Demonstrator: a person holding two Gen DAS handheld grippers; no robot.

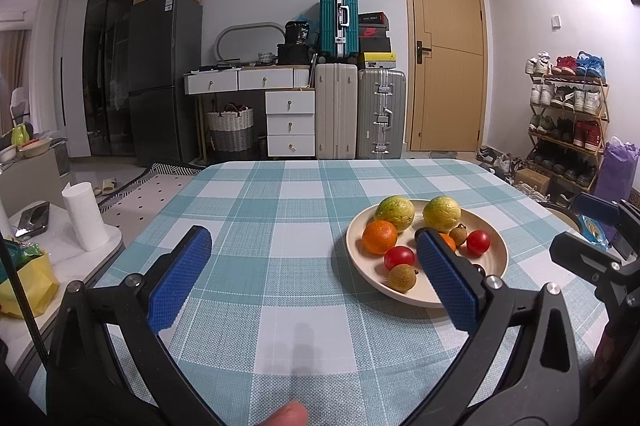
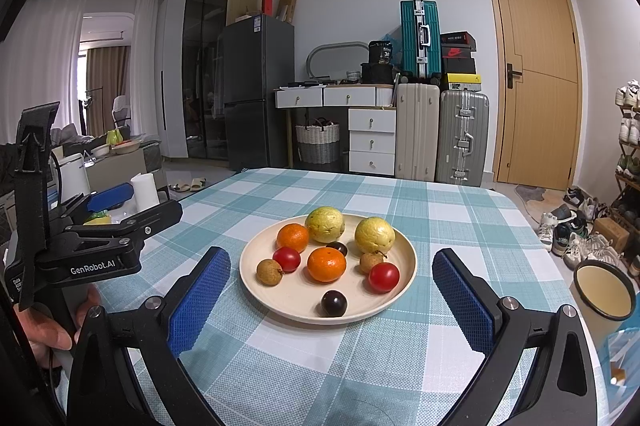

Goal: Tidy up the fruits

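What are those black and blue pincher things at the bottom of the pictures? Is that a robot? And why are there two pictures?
No robot here. A person holds a grabbing tool in each hand, and each has a small camera on it. One picture looks out from the left claw, the other from the right claw. Both claws are open and hold nothing. On the checked tablecloth sits a cream plate of fruit: two oranges, two yellow-green fruits, red tomatoes and small brown and dark fruits.
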